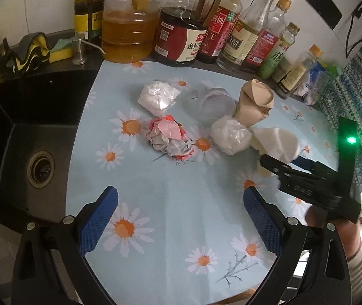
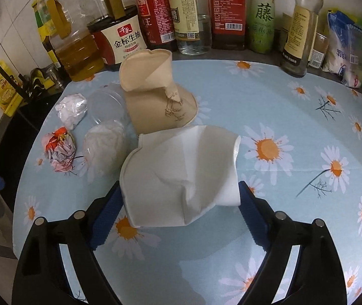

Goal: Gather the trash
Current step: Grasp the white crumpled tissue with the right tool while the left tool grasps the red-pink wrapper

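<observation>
On the daisy-print table (image 1: 170,198), the left tool (image 1: 181,218) gapes open with nothing between its fingers. Right of it, the right tool (image 2: 178,208) pinches a crumpled white cup (image 2: 181,172) — thin, creased paper — before a crushed tan cup (image 2: 155,91).

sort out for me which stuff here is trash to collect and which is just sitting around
Trash to collect:
white crushed cup, in the right claw
brown crushed cup
clear plastic cup
red and white paper wad
two white wads

Just lying about:
sauce bottles
oil jug
sponge
</observation>
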A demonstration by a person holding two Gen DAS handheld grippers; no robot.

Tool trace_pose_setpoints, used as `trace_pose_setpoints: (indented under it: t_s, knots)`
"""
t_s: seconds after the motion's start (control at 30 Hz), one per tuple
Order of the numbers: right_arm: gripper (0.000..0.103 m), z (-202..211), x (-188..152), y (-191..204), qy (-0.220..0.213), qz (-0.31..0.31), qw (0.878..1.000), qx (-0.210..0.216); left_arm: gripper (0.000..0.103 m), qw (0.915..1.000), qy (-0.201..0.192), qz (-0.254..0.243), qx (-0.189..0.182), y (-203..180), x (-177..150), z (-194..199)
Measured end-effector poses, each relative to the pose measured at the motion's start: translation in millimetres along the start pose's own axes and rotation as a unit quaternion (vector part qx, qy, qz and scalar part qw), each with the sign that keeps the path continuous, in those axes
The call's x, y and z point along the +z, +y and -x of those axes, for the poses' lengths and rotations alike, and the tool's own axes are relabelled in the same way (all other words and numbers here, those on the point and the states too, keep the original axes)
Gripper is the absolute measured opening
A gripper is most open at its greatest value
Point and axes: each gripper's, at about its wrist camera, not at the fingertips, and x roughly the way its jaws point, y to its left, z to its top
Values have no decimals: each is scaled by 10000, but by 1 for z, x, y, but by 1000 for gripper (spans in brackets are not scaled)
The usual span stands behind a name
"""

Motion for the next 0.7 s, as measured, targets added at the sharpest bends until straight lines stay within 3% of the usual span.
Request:
trace_pose_setpoints:
  t_s: [0.63, 0.7]
  knots:
    - [86, 65, -26, -30, -194, -230, 9986, 425, 95, 9988, 128, -467, 28, -9, 40, -40]
    - [86, 69, -29, -33, -239, -231, 9986, 418, 84, 9984, 180, -535, 75, -9, 46, -48]
